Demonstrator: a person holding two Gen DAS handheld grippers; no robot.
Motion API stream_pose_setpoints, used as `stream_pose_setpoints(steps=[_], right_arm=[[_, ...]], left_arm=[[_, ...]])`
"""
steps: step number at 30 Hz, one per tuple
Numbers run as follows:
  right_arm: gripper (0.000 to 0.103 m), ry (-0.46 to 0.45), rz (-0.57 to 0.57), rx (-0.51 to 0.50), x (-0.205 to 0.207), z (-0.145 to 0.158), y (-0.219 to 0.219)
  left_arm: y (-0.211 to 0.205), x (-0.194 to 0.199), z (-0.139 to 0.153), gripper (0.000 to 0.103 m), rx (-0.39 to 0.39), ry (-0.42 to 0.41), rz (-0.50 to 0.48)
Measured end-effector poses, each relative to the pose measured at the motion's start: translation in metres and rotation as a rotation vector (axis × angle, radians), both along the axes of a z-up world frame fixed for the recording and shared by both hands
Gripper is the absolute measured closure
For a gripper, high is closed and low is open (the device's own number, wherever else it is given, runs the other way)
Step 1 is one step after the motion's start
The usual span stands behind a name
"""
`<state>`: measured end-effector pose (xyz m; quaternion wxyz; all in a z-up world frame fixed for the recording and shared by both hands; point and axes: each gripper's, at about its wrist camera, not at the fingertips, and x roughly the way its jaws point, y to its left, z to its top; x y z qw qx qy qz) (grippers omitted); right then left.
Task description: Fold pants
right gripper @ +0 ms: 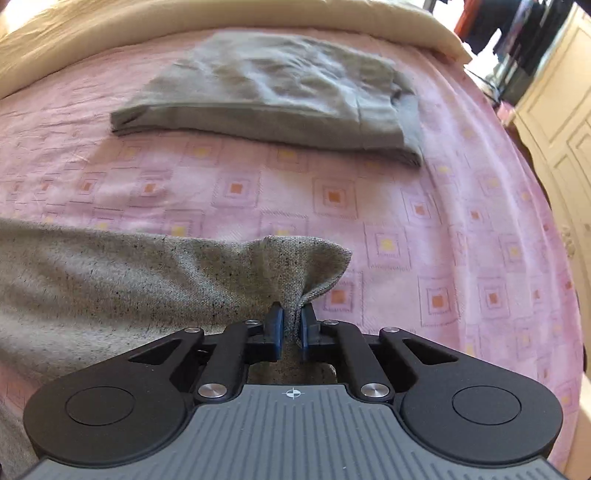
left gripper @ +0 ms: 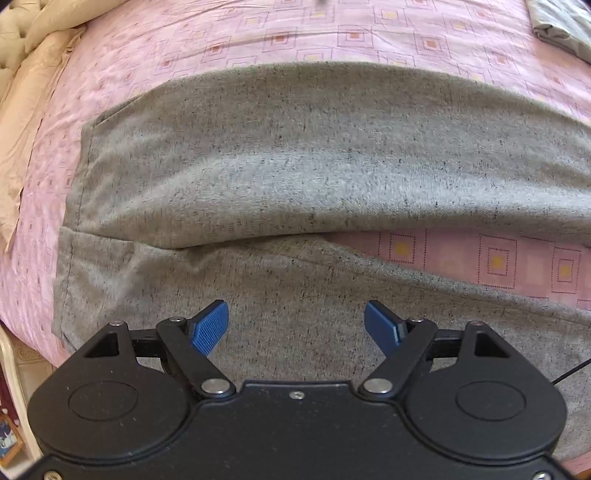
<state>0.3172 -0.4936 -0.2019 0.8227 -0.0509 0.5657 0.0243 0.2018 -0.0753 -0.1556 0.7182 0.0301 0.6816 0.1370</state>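
ahead of right gripper [right gripper: 291,328]: open pink bedsheet [right gripper: 406,206]
farther ahead: folded grey garment [right gripper: 273,99] blocks
beyond that: beige duvet [right gripper: 221,22]

A home bedroom: a pink patterned bedsheet [right gripper: 406,206], cream duvet [right gripper: 147,22], and panelled wardrobe [right gripper: 561,122].

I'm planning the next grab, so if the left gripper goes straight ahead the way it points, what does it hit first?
Most likely the grey pants: the open left gripper points at the near leg, though depth is unclear.
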Motion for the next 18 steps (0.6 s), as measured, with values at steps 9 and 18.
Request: stream_pose_setpoints(steps=[9,18], right_arm=[[0.073,-0.175,0.183,-0.005,-0.008,0.035,0.021],[0.065,-0.204,0.527,-0.176,0.02,0.041,0.067]], left_arm=[[0.006,0.021,0.009,0.022,-0.044,-0.025,-0.011],[0.015,0.061,0.018,0.022,-0.04,-0.061,0.014]])
